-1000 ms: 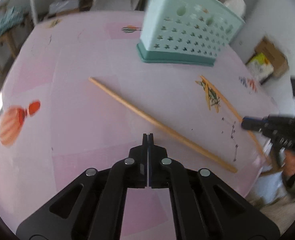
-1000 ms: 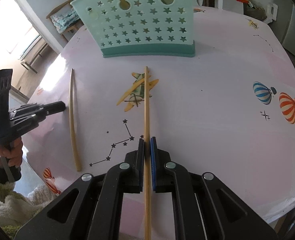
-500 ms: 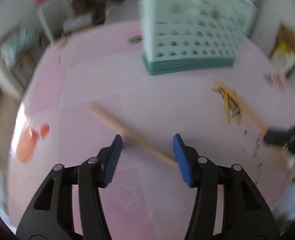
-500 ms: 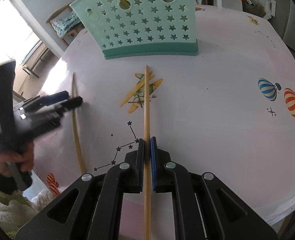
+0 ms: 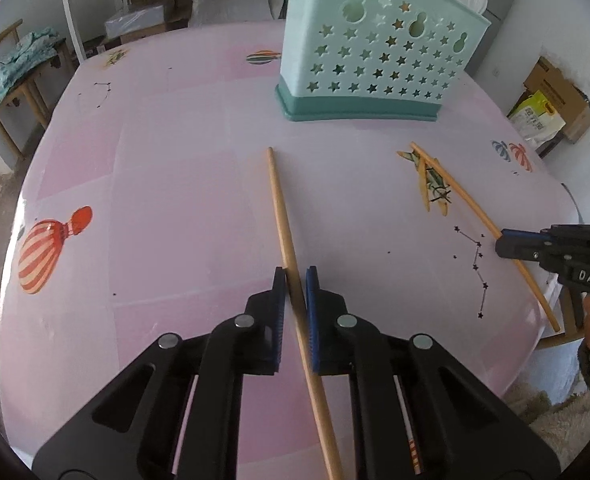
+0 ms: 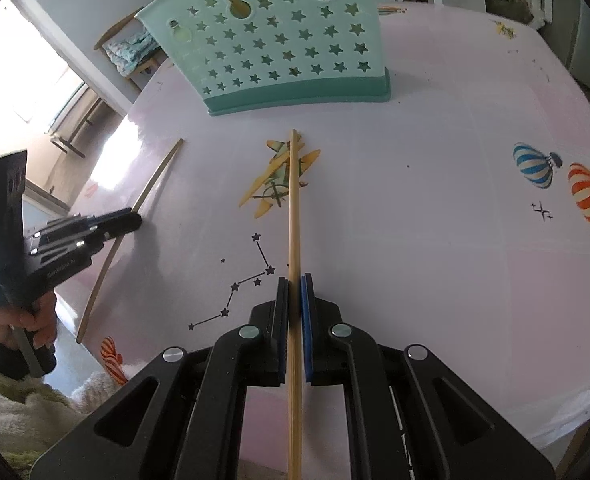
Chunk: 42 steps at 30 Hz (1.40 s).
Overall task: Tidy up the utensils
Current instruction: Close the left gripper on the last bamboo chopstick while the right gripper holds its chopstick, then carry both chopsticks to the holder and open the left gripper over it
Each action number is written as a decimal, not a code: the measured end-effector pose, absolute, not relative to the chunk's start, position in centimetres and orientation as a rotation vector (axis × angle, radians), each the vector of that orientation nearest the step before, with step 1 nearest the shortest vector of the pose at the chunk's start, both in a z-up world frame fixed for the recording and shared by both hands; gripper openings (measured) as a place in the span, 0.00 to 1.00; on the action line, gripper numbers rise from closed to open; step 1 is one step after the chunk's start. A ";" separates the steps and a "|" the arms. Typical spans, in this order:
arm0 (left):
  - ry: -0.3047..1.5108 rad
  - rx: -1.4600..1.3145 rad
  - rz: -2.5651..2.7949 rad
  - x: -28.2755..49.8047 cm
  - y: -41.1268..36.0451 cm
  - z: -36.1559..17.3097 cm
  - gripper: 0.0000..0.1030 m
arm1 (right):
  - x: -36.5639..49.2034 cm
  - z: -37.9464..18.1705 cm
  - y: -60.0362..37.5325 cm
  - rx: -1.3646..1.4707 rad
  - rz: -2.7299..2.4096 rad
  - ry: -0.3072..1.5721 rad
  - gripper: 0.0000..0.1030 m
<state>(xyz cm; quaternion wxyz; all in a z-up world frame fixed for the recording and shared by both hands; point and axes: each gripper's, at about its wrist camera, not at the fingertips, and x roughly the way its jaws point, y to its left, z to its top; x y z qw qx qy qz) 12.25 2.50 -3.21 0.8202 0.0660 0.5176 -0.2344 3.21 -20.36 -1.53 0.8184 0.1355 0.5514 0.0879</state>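
Observation:
Two wooden chopsticks lie on the pink table (image 5: pixel 155 160) in front of a mint star-punched utensil holder (image 5: pixel 375 60). One chopstick (image 5: pixel 279 200) runs between the blue pads of my left gripper (image 5: pixel 295 274), whose jaws are closing and pinch it near its middle. The right wrist view shows that left gripper (image 6: pixel 135 218) clamped on the same stick (image 6: pixel 157 174). My right gripper (image 6: pixel 294 280) is shut on the other chopstick (image 6: pixel 294 200), which points at the holder (image 6: pixel 279 52). In the left wrist view the right gripper (image 5: pixel 503 242) holds that stick (image 5: pixel 455 186) low over the table.
More utensils stand up out of the holder's top. Balloon, plane and star prints mark the tablecloth. A wooden chair with folded cloth (image 5: pixel 11 68) stands beyond the table's left side, cardboard boxes (image 5: pixel 555 100) to its right. A hand (image 6: pixel 23 320) grips the left tool's handle.
My left gripper opened, swung in over the nearer chopstick and closed on it, lined up along the stick. The right gripper stayed put, shut on its chopstick.

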 end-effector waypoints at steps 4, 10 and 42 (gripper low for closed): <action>1.107 0.130 -0.478 13.2 1.9 -3.1 0.19 | 4.4 -1.6 -19.9 0.287 0.203 1.180 0.14; 1.067 0.215 -0.443 15.1 -0.1 -3.3 0.24 | 6.9 -2.1 -19.1 0.250 0.191 1.163 0.15; 0.990 0.340 -0.370 14.8 -3.6 -3.0 0.05 | 7.9 -0.1 -20.0 0.332 0.135 1.039 0.07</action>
